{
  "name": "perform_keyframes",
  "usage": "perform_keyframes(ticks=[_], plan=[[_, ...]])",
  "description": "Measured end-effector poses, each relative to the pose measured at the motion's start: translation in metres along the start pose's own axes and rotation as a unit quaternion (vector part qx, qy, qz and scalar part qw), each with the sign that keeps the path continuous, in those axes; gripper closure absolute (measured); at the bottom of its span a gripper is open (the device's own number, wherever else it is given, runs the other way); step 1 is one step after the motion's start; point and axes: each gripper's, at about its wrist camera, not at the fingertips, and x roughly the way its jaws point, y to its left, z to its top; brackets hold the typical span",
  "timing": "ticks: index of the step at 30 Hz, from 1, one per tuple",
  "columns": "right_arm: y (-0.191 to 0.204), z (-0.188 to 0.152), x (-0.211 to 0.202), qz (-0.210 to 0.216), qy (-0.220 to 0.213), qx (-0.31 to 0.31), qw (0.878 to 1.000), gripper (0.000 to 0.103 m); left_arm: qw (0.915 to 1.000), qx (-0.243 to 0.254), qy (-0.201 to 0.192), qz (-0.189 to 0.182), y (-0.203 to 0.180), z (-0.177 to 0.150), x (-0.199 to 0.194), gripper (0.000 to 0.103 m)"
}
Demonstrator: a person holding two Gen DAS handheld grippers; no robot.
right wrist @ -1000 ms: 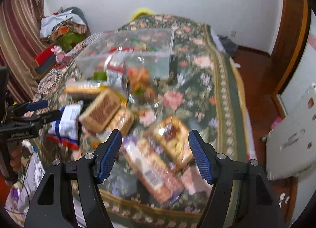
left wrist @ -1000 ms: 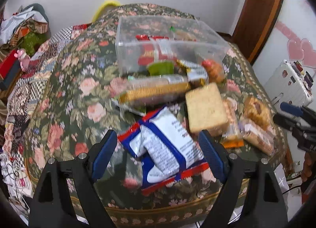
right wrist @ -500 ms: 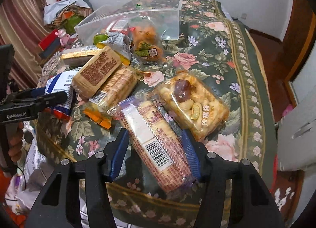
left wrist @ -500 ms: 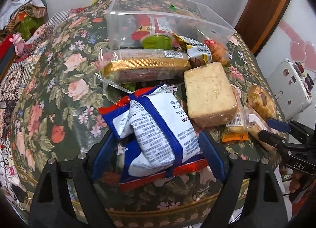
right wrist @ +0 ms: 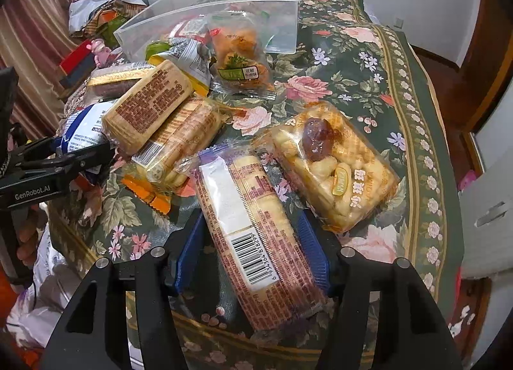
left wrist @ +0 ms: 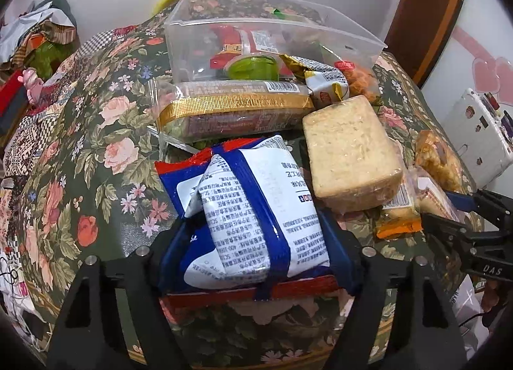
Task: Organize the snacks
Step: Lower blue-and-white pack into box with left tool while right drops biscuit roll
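My left gripper [left wrist: 256, 251] is shut on a white, blue and red snack packet [left wrist: 253, 209] near the table's front edge. My right gripper [right wrist: 253, 248] is shut on a long clear pack of biscuits with a barcode [right wrist: 247, 225]. A clear plastic bin [left wrist: 256, 33] at the back holds several snacks, and it also shows in the right wrist view [right wrist: 224, 13]. Loose snacks lie between: a gold-banded pack [left wrist: 234, 110], a pale wrapped cake block [left wrist: 346, 151], a rice-cracker pack with a date picture [right wrist: 330, 164].
The table has a dark floral cloth [left wrist: 96, 145]. A clutter of clothes and boxes [left wrist: 32, 49] lies to the left. A white appliance [left wrist: 481, 132] and a wooden door frame [left wrist: 426, 17] stand to the right. Each gripper shows at the edge of the other's view.
Both grippers moved forward and down over the snacks, then closed: the left on the white and blue packet, the right on the long biscuit pack.
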Motion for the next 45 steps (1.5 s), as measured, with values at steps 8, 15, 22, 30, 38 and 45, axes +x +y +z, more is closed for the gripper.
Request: perform_keyframes(ticks=[8,15,22,30,38,45], plan=[[0.002,0.005,-0.006,0.005,-0.013,0.009,1.000,0.060,1.0000,-0.001,-0.008,0.000,0.006,-0.001,-0.012,0.031],[0.006,0.016,-0.024,0.012,-0.042,0.012,0.999,0.062,0.9991,0.005,-0.043,-0.007,0.004,0.004,-0.039,0.032],[0.010,0.039,-0.038,0.021,-0.072,0.008,0.997,0.071,0.9972,0.008,-0.073,-0.013,-0.001,0.017,-0.059,0.032],[0.016,0.056,-0.042,0.024,-0.088,-0.005,0.996,0.082,0.9948,0.007,-0.100,-0.019,-0.002,0.034,-0.074,0.032],[0.021,0.078,-0.057,0.025,-0.126,-0.012,0.992,0.082,0.9924,0.003,-0.122,-0.017,0.002,0.053,-0.082,0.032],[0.024,0.107,-0.069,0.022,-0.165,-0.015,0.986,0.082,0.9898,0.005,-0.142,-0.013,0.006,0.080,-0.086,0.032]])
